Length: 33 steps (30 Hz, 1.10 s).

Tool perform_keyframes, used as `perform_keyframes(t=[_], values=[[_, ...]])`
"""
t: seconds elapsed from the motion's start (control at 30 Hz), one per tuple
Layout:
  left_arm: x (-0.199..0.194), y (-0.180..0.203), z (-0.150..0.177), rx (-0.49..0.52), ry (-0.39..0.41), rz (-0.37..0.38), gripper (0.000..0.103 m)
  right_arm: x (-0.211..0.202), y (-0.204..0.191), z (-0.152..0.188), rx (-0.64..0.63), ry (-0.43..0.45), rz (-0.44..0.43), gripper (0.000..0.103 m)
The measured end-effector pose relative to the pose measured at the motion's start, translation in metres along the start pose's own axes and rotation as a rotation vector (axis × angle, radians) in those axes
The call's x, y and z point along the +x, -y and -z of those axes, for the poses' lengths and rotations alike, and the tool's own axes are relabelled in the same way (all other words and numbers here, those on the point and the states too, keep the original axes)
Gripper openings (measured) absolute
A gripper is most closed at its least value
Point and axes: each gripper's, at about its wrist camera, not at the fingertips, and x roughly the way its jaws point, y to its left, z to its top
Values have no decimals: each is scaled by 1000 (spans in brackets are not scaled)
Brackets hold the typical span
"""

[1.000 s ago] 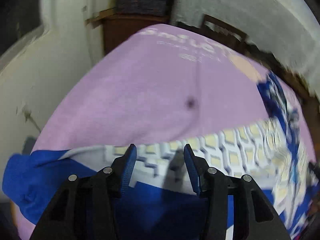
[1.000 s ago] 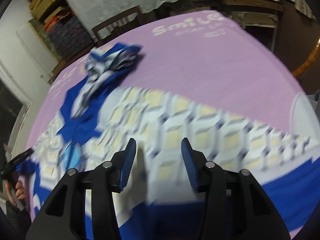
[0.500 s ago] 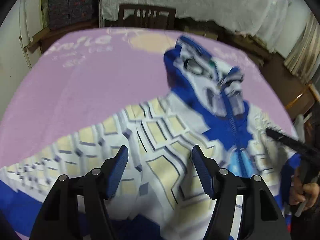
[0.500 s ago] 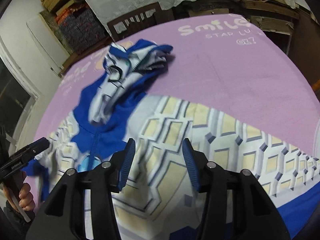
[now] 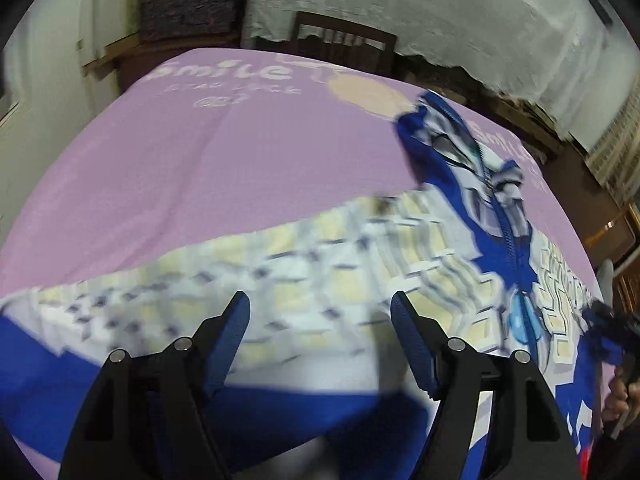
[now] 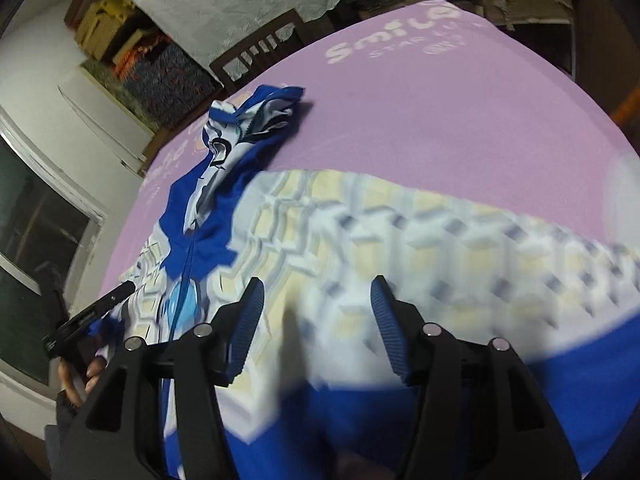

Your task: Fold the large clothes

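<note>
A large zip jacket [image 5: 320,264] in blue, white and pale yellow blocks lies spread on the pink-covered table [image 5: 240,140], its hood [image 5: 440,132] crumpled toward the far side. My left gripper [image 5: 318,304] hovers over one patterned sleeve near the blue hem. Its jaws are opening with nothing between them. My right gripper [image 6: 317,284] hangs over the jacket's [image 6: 400,240] other sleeve, jaws also opening and empty. The hood [image 6: 248,120] lies far left there. Both sleeves look motion-blurred.
A wooden chair [image 5: 344,40] stands behind the table's far edge, under a white draped cloth [image 5: 440,8]. A person's hand [image 5: 616,400] shows at the right edge. Stacked boxes [image 6: 104,28] and a dark window [image 6: 32,220] are on the left.
Both pairs of jaws have spread wider, the left much more. The left view swung from the sleeve end to the jacket's body and back toward the sleeve. The right view shifted along its sleeve.
</note>
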Motion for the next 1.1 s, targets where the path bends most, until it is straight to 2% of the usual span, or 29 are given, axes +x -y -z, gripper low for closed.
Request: perform_keyframes(t=[0.03, 0.1, 0.23, 0.27, 0.3, 0.33, 0.37, 0.4, 0.47, 0.53, 0.63, 0.73, 0.87, 0.97, 1.1], values=[[-4, -8, 2, -15, 4, -2, 73, -10, 10, 3, 21, 11, -13, 56], [-14, -25, 7, -47, 10, -15, 73, -28, 30, 12, 77, 35, 16, 55], [-30, -42, 18, -66, 21, -4, 72, -67, 78, 28, 224, 94, 13, 54], [-35, -45, 21, -69, 20, -50, 76, -77, 87, 34, 247, 117, 31, 54], [-36, -48, 25, -75, 15, -141, 92, -84, 93, 38, 258, 134, 48, 53], [-35, -54, 29, -89, 4, -262, 98, -94, 101, 43, 276, 158, 81, 53], [-35, -60, 32, -107, -9, -320, 98, -106, 106, 48, 295, 193, 124, 53], [-41, -64, 33, -126, -3, -322, 98, -115, 109, 52, 306, 222, 142, 53], [-60, -62, 34, -170, 37, -224, 98, -140, 114, 63, 338, 296, 201, 55], [-79, -41, 32, -147, 90, -169, 98, -171, 116, 74, 364, 390, 250, 59], [-97, 13, 27, -41, 137, -105, 99, -205, 114, 85, 392, 472, 220, 66], [-104, 72, 26, 77, 157, -31, 99, -217, 111, 86, 385, 483, 223, 70], [-83, 130, 35, 199, 113, 35, 99, -220, 131, 97, 472, 459, 188, 70], [-54, 148, 48, 242, 55, 40, 99, -217, 145, 110, 536, 425, 143, 70], [-17, 144, 64, 231, -37, 46, 99, -219, 159, 120, 586, 416, 227, 70]])
